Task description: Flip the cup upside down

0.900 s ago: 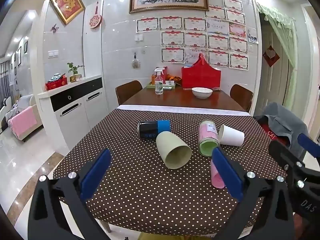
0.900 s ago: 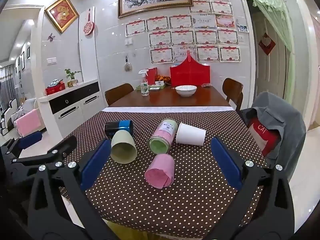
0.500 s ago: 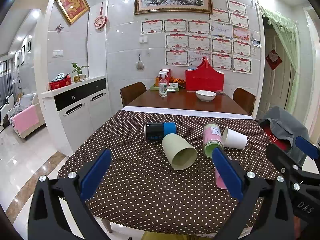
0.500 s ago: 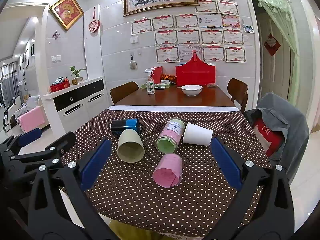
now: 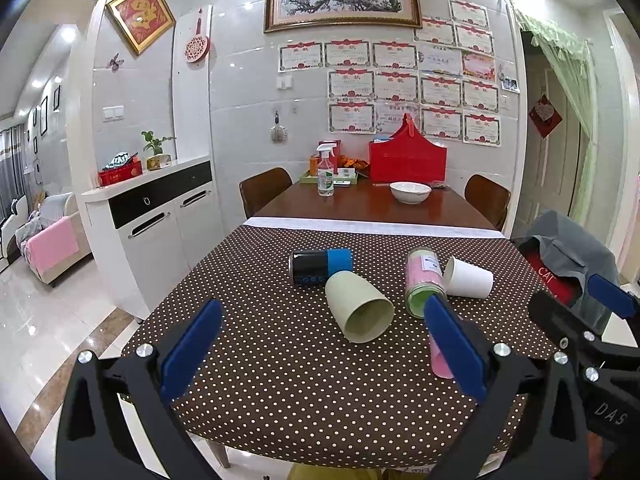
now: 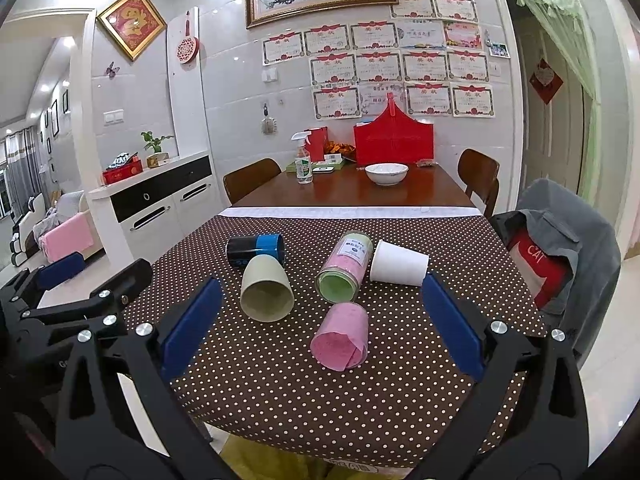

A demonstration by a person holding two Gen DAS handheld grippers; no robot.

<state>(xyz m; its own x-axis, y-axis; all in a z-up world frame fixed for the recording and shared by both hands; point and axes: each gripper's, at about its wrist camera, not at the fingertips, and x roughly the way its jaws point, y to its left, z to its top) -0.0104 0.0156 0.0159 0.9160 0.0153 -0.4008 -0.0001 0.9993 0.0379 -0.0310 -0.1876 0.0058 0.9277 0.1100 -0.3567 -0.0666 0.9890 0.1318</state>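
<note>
Several cups lie on their sides on the dotted brown tablecloth (image 5: 280,380). A pale green cup (image 5: 359,307) (image 6: 267,289) opens toward me. A pink cup (image 6: 341,336) lies nearest, half hidden behind my left gripper's right finger in the left wrist view (image 5: 440,360). A white paper cup (image 5: 468,278) (image 6: 399,263), a pink jar with a green lid (image 5: 424,282) (image 6: 346,266) and a black and blue can (image 5: 320,266) (image 6: 255,250) lie behind. My left gripper (image 5: 320,350) and right gripper (image 6: 318,330) are both open, empty, and held before the table's front edge.
A chair with a grey jacket (image 6: 560,248) stands at the table's right. A white sideboard (image 5: 156,216) stands at the left. The far wooden table holds a white bowl (image 5: 411,192), a spray bottle (image 5: 325,172) and a red bag (image 5: 407,160).
Both grippers have drawn back and risen a little, so the cups sit farther away in both views. The cups have not moved. Both grippers stay open.
</note>
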